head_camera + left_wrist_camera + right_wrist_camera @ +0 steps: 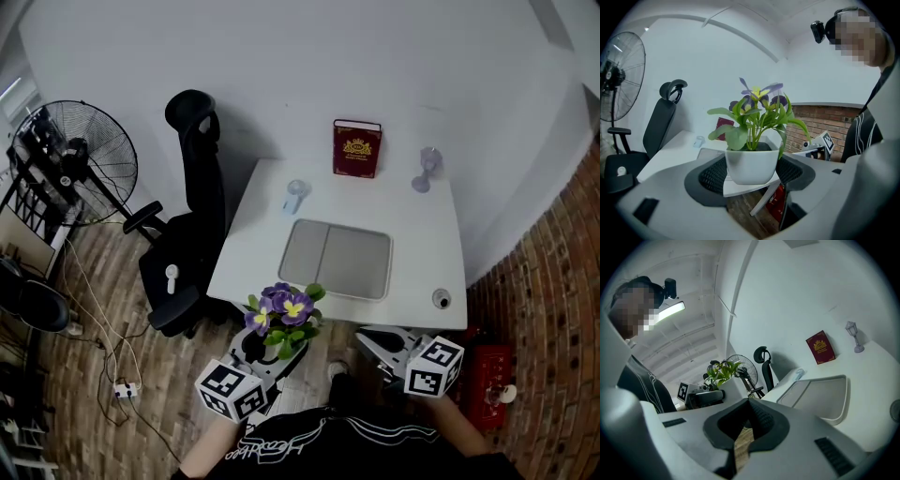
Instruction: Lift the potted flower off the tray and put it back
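The left tool point(751, 177) is clenching the white pot of the potted flower point(284, 315). It is holding the pot upright in the air, just off the near edge of the worktop point(417, 220) and clear of the grey tray point(337, 258). The right tool point(749, 422) is hanging with its jaws drawn together, gripping nothing.

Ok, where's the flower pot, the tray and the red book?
flower pot point(751, 166), left gripper view, front of its white wall.
tray point(337, 258), head view, bare grey floor.
red book point(357, 149), head view, middle of its cover.
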Demonstrator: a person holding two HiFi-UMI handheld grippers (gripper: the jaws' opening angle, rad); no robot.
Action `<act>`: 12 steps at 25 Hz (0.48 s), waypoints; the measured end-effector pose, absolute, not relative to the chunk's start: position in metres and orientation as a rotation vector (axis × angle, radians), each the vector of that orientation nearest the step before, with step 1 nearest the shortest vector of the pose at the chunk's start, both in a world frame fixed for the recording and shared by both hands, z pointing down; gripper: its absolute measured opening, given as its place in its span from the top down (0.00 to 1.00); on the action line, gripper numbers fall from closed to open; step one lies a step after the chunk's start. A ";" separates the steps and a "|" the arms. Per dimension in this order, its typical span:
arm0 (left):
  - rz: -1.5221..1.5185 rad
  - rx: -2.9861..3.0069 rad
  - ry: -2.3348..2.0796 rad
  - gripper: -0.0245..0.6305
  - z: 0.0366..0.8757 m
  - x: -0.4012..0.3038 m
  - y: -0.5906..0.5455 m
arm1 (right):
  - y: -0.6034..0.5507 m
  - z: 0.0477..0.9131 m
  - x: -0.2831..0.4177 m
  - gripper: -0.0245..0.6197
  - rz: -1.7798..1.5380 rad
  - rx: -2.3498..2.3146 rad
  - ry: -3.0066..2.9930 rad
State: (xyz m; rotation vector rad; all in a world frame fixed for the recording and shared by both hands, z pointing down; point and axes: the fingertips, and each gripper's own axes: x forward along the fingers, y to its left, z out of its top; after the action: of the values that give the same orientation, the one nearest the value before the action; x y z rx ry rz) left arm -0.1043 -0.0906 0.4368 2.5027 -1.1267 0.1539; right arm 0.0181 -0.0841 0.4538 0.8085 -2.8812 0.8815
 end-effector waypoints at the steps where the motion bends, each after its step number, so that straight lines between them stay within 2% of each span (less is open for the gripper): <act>1: 0.154 2.502 -1.129 0.44 0.437 -0.104 -0.092 | -0.085 0.454 0.018 0.96 0.882 0.806 -2.879; 12: 0.166 2.497 -1.164 0.44 0.438 -0.102 -0.123 | -0.113 0.450 0.024 0.96 0.874 0.806 -2.874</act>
State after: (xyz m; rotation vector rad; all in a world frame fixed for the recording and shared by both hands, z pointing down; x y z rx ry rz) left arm -0.1017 -0.1228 0.4382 2.4967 -1.1642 0.1659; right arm 0.0240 -0.1133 0.4501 0.8059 -2.8742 0.8744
